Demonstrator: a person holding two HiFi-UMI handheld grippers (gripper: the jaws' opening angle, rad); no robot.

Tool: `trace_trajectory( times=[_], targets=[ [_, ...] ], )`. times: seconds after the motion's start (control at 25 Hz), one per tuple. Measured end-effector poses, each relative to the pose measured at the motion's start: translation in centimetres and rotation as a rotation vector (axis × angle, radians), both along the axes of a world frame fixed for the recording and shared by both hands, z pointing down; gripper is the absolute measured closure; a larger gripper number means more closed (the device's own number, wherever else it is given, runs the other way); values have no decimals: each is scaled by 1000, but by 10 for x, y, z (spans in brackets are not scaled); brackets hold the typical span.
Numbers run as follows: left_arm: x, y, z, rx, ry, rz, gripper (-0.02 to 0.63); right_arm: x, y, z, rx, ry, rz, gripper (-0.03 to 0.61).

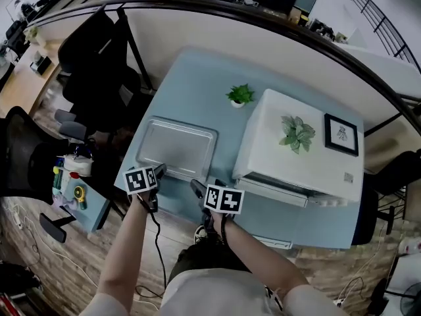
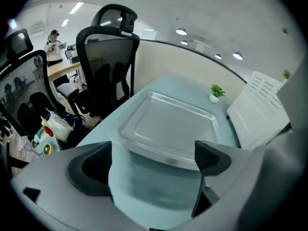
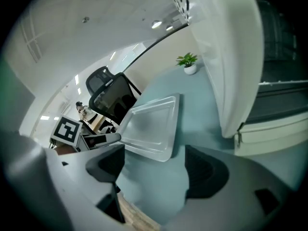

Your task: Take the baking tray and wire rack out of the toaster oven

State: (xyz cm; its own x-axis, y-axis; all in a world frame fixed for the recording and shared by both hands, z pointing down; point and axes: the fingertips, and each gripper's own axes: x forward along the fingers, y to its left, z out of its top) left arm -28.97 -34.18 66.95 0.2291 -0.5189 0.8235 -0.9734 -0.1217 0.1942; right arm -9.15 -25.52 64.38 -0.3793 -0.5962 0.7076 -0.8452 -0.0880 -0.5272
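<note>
The silver baking tray point(image 1: 176, 147) lies flat on the pale blue table point(image 1: 197, 84), left of the white toaster oven point(image 1: 266, 137). My left gripper point(image 1: 158, 172) hovers just off the tray's near edge, jaws open and empty; in the left gripper view the tray point(image 2: 168, 124) sits beyond the fingers point(image 2: 211, 158). My right gripper point(image 1: 197, 187) hangs by the table's front edge between tray and oven, open and empty. In the right gripper view the tray point(image 3: 151, 124) is ahead on the left and the oven's open front point(image 3: 279, 95) on the right. Its inside is dark; I cannot make out the wire rack.
A small potted plant point(image 1: 240, 96) stands behind the tray. A leafy plant point(image 1: 297, 133) and a framed picture point(image 1: 341, 135) rest on top of the oven. Black office chairs point(image 1: 99, 64) stand left of the table, with a cluttered side shelf point(image 1: 72, 176) near them.
</note>
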Motion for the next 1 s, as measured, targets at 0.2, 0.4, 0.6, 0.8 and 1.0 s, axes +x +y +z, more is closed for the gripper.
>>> trace_trajectory(
  times=[0.2,0.4,0.6,0.8,1.0],
  targets=[
    [36,27,-37,48,144,12,107,15,29,-35,46,-42,19,181],
    [82,49,-81,127,251,81,107,50,55,-67,107,-84,98,192],
    [126,65,-124,207,327,189,109,92,79,-100,196,-157,221,237],
    [165,85,-159,232,433,264,109,126,109,-135,271,-203,309,249],
    [202,112,-188,227,580,294,110,157,141,-164,343,-231,362,281]
  ],
)
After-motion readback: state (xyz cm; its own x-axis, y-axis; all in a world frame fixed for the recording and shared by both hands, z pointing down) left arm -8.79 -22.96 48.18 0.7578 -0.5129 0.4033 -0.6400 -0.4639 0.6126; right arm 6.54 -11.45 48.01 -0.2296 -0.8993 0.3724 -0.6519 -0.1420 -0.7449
